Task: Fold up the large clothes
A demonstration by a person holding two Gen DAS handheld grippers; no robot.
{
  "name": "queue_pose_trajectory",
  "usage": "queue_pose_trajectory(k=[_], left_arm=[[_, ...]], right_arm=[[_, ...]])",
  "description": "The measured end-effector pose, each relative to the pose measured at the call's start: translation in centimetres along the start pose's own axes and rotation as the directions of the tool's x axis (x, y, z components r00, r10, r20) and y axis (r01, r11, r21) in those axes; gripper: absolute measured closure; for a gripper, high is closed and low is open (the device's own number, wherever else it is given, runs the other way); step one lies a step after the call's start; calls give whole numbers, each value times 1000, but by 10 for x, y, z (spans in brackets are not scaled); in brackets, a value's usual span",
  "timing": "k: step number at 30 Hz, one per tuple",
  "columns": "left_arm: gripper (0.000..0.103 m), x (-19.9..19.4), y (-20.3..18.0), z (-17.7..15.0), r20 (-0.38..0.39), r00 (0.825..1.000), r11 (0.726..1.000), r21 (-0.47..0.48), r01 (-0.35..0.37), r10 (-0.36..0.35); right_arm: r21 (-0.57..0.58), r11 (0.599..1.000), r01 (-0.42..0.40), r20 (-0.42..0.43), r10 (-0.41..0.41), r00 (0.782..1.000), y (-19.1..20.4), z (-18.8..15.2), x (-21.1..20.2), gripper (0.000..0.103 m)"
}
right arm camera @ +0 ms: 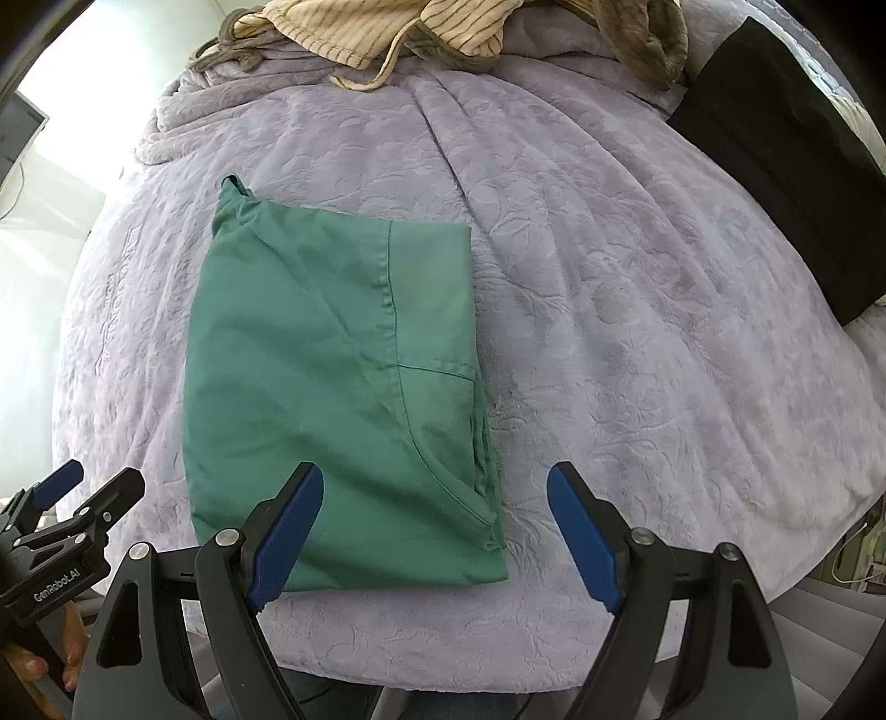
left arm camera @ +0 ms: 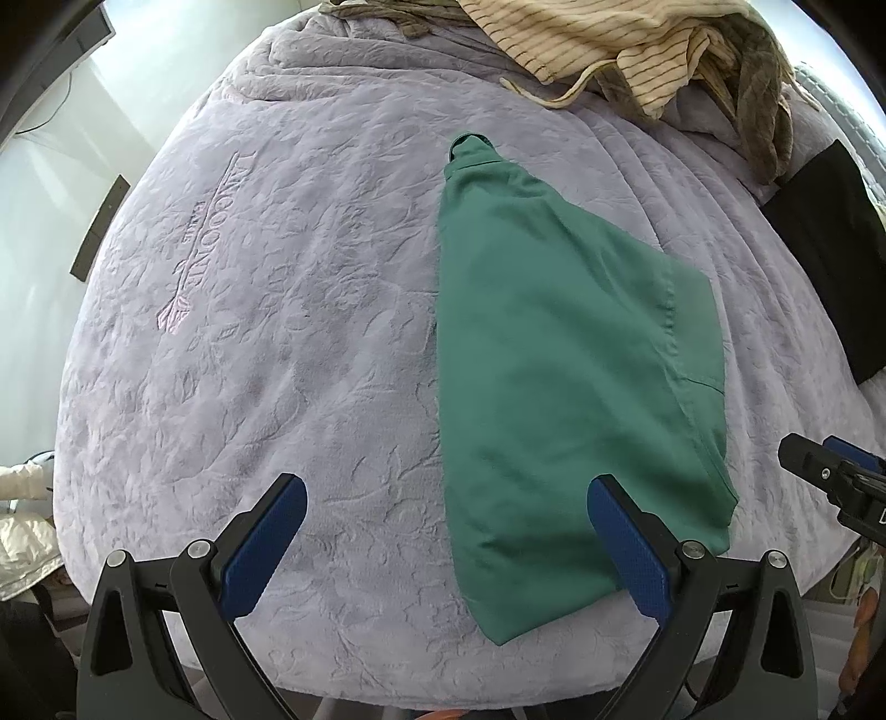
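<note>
A green garment [left arm camera: 559, 360] lies folded flat on the lilac embossed bedspread [left arm camera: 266, 343]; it also shows in the right wrist view [right arm camera: 332, 387]. My left gripper [left arm camera: 447, 490] is open and empty, hovering over the garment's near left edge. My right gripper [right arm camera: 434, 479] is open and empty, hovering over the garment's near right corner. The left gripper shows at the left edge of the right wrist view [right arm camera: 94, 487]. The right gripper shows at the right edge of the left wrist view [left arm camera: 814, 459].
A pile of striped cream and grey-brown clothes [left arm camera: 637, 50] lies at the far side of the bed, also in the right wrist view [right arm camera: 387, 27]. A folded black garment [right arm camera: 786, 160] lies at the far right. The bed's near edge [right arm camera: 443, 681] is just below the grippers.
</note>
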State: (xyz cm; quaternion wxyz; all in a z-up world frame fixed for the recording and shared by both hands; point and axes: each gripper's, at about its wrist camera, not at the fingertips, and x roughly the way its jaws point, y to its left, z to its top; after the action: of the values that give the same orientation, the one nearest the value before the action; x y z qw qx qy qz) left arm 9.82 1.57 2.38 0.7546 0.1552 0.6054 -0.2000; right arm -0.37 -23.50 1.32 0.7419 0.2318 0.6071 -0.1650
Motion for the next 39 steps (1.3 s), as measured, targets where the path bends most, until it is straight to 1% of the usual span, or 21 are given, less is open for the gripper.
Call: queue_pose_trajectory(k=[39], left_arm=[[1, -1, -2, -1, 1, 1000, 1000, 10, -3, 3]], right_arm=[[-6, 1000, 9, -12, -10, 1000, 0, 0, 0, 18]])
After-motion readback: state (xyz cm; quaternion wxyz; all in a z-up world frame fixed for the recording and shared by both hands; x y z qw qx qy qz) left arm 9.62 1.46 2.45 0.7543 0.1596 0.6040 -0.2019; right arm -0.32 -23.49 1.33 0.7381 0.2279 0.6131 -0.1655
